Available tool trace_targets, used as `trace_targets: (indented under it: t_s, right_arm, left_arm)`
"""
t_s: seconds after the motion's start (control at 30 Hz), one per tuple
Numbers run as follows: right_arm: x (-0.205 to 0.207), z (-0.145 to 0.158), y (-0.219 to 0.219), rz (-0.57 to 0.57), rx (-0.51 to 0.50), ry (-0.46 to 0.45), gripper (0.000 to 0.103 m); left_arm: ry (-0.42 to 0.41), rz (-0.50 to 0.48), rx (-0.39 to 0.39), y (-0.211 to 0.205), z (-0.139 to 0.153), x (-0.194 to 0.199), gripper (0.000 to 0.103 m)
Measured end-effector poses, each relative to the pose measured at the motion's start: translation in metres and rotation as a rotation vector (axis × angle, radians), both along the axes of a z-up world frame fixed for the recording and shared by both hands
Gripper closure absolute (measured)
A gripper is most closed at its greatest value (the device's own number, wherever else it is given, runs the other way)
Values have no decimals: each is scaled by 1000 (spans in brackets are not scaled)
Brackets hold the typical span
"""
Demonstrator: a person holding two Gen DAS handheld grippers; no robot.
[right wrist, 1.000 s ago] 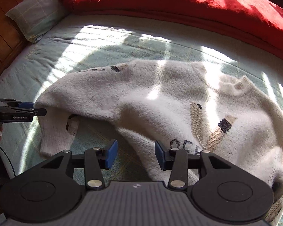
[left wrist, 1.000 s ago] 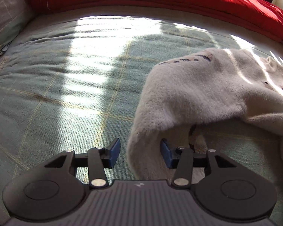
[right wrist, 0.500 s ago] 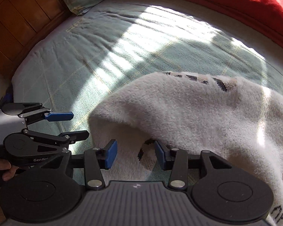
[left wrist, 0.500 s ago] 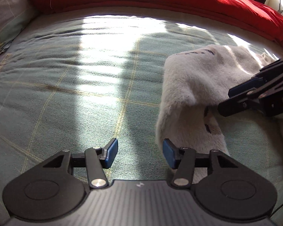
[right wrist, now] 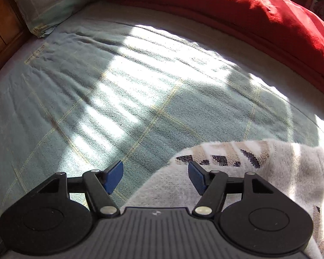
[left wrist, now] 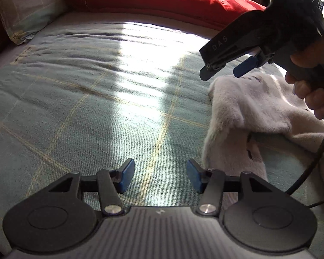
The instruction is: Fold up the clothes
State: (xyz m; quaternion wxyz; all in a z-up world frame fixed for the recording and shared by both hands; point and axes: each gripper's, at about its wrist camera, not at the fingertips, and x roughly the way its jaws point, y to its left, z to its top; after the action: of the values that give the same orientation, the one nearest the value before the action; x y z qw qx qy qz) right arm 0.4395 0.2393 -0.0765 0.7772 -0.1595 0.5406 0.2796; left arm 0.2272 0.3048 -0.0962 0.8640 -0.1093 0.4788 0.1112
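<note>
A: left tool [left wrist: 159, 177] hangs over bare bedsheet [left wrist: 97, 108]; jaws apart, nothing between them; they have just been opening a touch; white sweater [left wrist: 248, 112] lies on the bed just to its right, sleeve end beside the right pad.

B: right tool [right wrist: 155, 178]?

A: jaws apart and they have just been opening wide; the sweater's patterned hem [right wrist: 222, 159] sits under the right pad, sheet under the left; nothing clamped.

B: risks?

A: my read: the knit is fluffy and thick; a shallow pinch could catch only pile and slip; a deep one could bag the sheet too and drag it. Both tools are crowding one corner; the right one's cable [left wrist: 313, 155] hangs over the sweater and could snag on it.

B: poses?

A: both pitched steeply down at the bed; from the left view the right tool is above the sweater's far edge, a hand [left wrist: 308, 82] wrapped on its grip; red duvet [right wrist: 226, 6] and pillow [right wrist: 47, 2] well clear at the far side.
</note>
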Motion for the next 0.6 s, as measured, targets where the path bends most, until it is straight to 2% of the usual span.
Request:
trace_targets:
  t_s: [0.1, 0.23, 0.43, 0.6]
  right_arm:
    - [-6, -16, -3, 7, -81, -3, 32]
    - [-9, -19, -31, 3, -107, -4, 31]
    - [-3, -10, -89, -29, -140, -28, 31]
    - [9, -27, -141, -109, -214, -11, 31]
  left_arm:
    - [3, 9, 5, 2, 0, -4, 48]
    - [6, 12, -11, 3, 0, -4, 48]
    - [-15, -13, -69, -7, 2, 9, 48]
    - [-33, -77, -134, -23, 0, 32, 48]
